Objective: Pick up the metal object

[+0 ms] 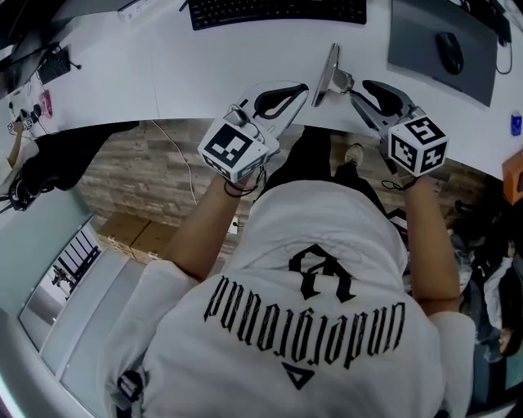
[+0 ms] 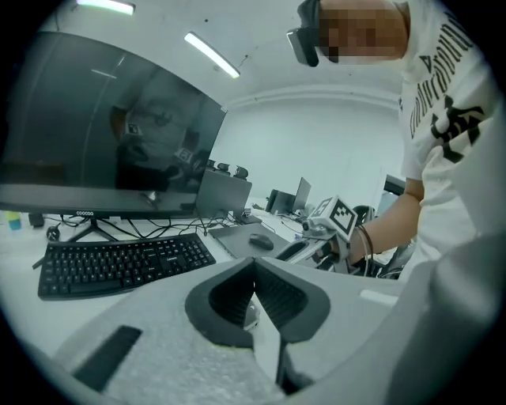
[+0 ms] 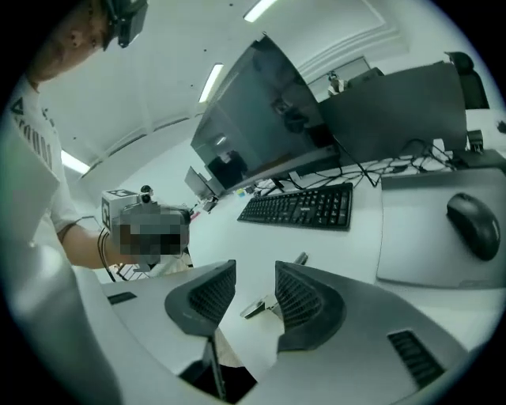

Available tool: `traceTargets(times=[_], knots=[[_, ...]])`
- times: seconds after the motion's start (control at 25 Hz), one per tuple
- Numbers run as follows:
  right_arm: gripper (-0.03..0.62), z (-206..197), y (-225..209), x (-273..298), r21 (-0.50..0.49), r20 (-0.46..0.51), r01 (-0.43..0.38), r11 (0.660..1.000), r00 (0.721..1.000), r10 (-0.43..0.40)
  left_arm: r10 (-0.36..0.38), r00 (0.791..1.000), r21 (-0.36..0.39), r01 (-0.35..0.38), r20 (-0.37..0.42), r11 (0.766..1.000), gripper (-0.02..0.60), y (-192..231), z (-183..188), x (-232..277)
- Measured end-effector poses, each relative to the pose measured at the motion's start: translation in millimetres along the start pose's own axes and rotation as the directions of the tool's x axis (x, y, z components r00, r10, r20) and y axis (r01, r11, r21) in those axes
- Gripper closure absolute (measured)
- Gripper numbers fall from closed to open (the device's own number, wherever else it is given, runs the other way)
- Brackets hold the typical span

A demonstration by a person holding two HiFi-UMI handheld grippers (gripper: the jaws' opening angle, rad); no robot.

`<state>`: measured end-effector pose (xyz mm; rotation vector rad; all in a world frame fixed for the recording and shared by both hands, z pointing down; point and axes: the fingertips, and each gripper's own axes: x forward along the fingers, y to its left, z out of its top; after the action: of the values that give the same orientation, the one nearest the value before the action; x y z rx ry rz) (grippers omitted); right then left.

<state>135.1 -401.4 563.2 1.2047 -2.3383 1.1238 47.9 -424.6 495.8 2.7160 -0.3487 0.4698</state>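
Shirt (image 1: 310,245) closest, left gripper (image 1: 304,86) fingers (image 2: 281,299) closed beside metal object (image 1: 329,72) at tabletop (image 1: 204,73) edge, right gripper (image 1: 359,88) fingers (image 3: 307,304) apart, metal object seen between them, unpressed

Metal object (image 1: 328,75), just ahead of right gripper (image 1: 360,90) tips: bare bright metal, glossy. Desk (image 1: 204,73) under it: white, smooth, matt. Right gripper and left gripper (image 1: 298,91) shells: grey matt plastic; pads (image 3: 304,297) black, ribbed. Keyboard (image 1: 278,11) beyond: black matt plastic. Monitor screen (image 2: 103,134): dark, glossy.
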Motion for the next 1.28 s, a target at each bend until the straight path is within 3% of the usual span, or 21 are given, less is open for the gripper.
traceTargets(times=[0.28, 0.6, 0.76, 0.92, 1.28], knots=[[0.45, -31.9, -25.0, 36.0, 0.199, -0.069, 0.042, 0.979, 0.997, -0.029, -0.019, 1.0, -0.045, 0.018, -0.025, 0.999, 0.566, 10.7, -21.9, 3.5], [0.45, -54.1, -42.1, 62.5, 0.385, -0.115, 0.058, 0.921, 0.993, -0.014, -0.027, 0.998, -0.092, 0.022, -0.056, 0.996, 0.566, 15.6, -42.5, 11.5], [0.455, -61.2, -42.2, 71.6, 0.447, -0.141, 0.056, 0.893, 0.99, 0.009, -0.028, 0.998, -0.105, 0.021, -0.059, 0.994, 0.566, 17.6, -47.1, 11.3], [0.516, -67.3, -43.6, 76.7, 0.494, -0.158, 0.058, 0.868, 0.987, 0.024, -0.026, 0.998, -0.115, 0.019, -0.059, 0.993, 0.566, 17.4, -51.6, 11.9], [0.576, -62.8, -38.6, 78.6, 0.543, -0.113, 0.021, 0.84, 0.992, 0.048, -0.012, 0.999, -0.13, 0.006, -0.049, 0.991, 0.566, 13.4, -56.1, 6.1]])
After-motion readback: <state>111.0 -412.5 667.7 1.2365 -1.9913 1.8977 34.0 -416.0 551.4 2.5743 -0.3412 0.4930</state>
